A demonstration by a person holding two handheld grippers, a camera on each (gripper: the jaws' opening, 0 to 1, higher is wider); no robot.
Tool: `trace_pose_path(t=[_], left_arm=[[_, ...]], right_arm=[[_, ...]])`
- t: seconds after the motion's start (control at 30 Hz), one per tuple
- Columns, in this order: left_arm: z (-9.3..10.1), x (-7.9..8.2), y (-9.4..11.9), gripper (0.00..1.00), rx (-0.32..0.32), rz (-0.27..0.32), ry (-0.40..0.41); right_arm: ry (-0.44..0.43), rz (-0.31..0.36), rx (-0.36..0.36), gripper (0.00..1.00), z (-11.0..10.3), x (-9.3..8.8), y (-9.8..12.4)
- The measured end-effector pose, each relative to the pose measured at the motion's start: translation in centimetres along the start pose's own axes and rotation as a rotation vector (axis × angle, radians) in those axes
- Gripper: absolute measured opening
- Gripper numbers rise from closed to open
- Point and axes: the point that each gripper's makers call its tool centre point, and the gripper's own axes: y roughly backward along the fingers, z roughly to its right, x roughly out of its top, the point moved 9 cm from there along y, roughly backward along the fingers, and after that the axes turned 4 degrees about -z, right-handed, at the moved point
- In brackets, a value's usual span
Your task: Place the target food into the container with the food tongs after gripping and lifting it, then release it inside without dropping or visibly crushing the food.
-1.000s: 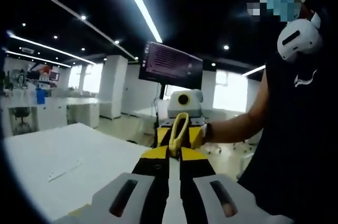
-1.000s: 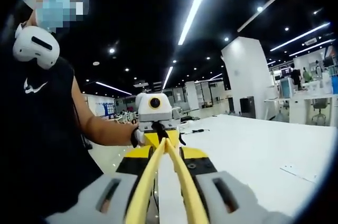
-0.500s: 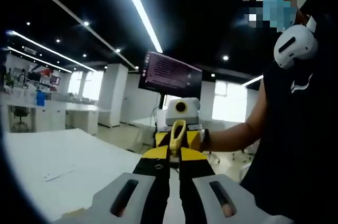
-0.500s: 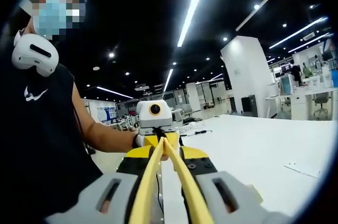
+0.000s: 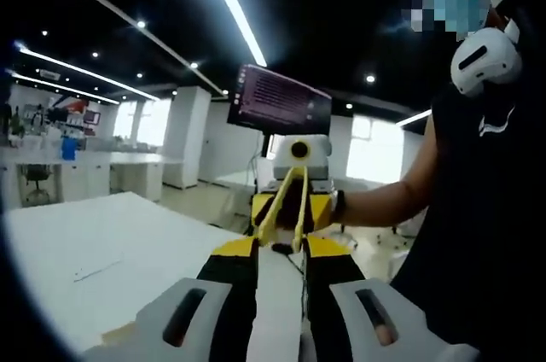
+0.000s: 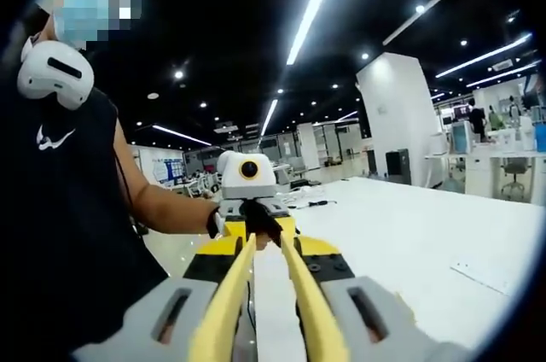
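Observation:
My two grippers face each other in mid air, both held by a person (image 5: 478,208). The yellow food tongs (image 6: 229,294) run forward along my right gripper (image 6: 269,247), which is shut on them; their two tips stand a little apart with nothing between them. In the left gripper view the same tongs (image 5: 277,204) point toward me from the right gripper (image 5: 286,213). My left gripper (image 5: 280,249) stands open with nothing between its jaws. In the right gripper view the left gripper (image 6: 258,225) sits just beyond the tong tips.
A wide white table (image 6: 409,234) lies beside the grippers, seen also as the white table (image 5: 102,242) in the left gripper view, with a thin paper strip (image 6: 482,272) on it. A dark monitor (image 5: 277,102) hangs behind. Desks and pillars stand farther back.
The tong tips, closed together earlier, have sprung a little apart. My left gripper's jaws have widened. Both cameras shifted slightly.

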Motion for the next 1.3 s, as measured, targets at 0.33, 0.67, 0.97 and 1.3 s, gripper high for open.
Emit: trace_pose_path(t=[0.33,0.67,0.97,1.3], left_arm=[[0.5,0.4,0.1,0.21,-0.026,-0.042,-0.029],[1.2,0.9,0.2,0.00,-0.004,0.065,-0.088],[0.9,0.7,0.1,0.00,-0.002,0.115,-0.040],[0.8,0.7,-0.2,0.00,-0.023,0.097,-0.021]], right_arm=[[0.039,-0.020,0.018,0.24,-0.4,0.1,-0.4],[0.023,0.048,0.039,0.21,-0.3,0.8,0.0],[-0.021,0.095,0.007,0.20,0.1,1.0,0.1],[-0.007,0.067,0.046,0.18,-0.5,1.0,-0.1]])
